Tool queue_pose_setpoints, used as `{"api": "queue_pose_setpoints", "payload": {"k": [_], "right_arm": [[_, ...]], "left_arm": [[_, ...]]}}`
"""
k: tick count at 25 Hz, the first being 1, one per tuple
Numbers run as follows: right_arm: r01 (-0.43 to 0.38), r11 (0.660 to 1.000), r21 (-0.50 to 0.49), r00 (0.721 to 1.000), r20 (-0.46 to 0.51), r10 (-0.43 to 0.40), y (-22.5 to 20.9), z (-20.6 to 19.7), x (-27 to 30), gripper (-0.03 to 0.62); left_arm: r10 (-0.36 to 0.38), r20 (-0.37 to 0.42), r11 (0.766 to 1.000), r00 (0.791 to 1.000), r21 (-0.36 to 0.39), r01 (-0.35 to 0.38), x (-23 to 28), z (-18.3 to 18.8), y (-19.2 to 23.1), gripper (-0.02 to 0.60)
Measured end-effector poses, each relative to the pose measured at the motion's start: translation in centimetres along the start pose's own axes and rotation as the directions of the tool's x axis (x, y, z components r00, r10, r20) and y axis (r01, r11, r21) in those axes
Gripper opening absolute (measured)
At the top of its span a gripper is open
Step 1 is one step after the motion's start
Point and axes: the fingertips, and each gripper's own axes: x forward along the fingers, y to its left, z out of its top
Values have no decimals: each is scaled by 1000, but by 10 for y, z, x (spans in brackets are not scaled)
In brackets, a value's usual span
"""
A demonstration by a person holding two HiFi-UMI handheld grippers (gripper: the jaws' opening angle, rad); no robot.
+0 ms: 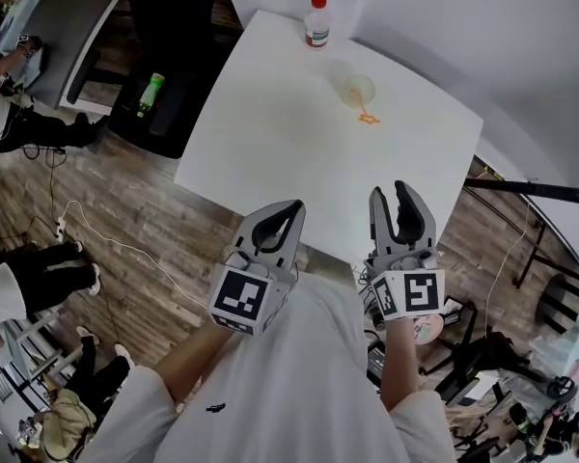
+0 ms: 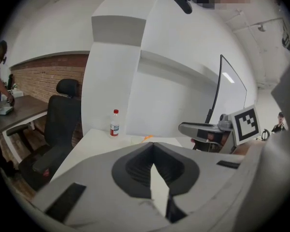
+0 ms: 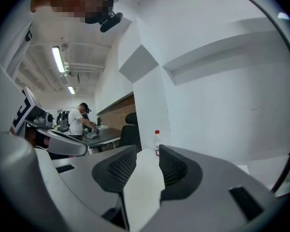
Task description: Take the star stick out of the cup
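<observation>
Grippers sit off the table's [image 1: 270, 133] near edge: left gripper [image 1: 294, 205] closed and empty, right gripper [image 1: 390, 191] jaws apart, empty. Clear cup [image 1: 357, 90] stands toward the far right edge, orange star stick [image 1: 368, 118] at its near side; in or out unclear. Likely approach step: reach out, pinch the stick. Water bottle [image 1: 317, 22] at far edge.

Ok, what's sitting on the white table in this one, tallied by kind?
bottle: 1
cup: 1
star stick: 1
Total: 3
</observation>
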Motion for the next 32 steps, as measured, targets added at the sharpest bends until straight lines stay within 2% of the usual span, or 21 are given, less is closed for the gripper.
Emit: {"api": "queue_pose_setpoints", "payload": {"k": [3, 8, 11, 16, 22, 32], "right_arm": [[-20, 999, 26, 1000, -8, 20, -10, -3, 17, 178], [-65, 996, 59, 997, -28, 66, -22, -15, 39, 194], [-77, 995, 70, 996, -40, 80, -28, -23, 53, 218], [-91, 990, 108, 994, -49, 97, -40, -39, 76, 247], [-113, 988, 108, 990, -74, 121, -46, -45, 99, 264], [-130, 984, 123, 985, -100, 143, -54, -67, 129, 279]], "left_arm": [[28, -2, 999, 1000, -16, -28, 7, 0, 0, 14], [74, -16, 996, 997, -43, -75, 17, -5, -1, 14], [97, -40, 994, 994, -56, -99, 25, -7, 2, 14], [127, -37, 990, 991, -58, -130, 39, -8, 7, 14], [144, -128, 980, 981, -119, -159, 52, -17, 5, 14], [171, -160, 972, 972, -130, -193, 64, -25, 4, 14]]}}
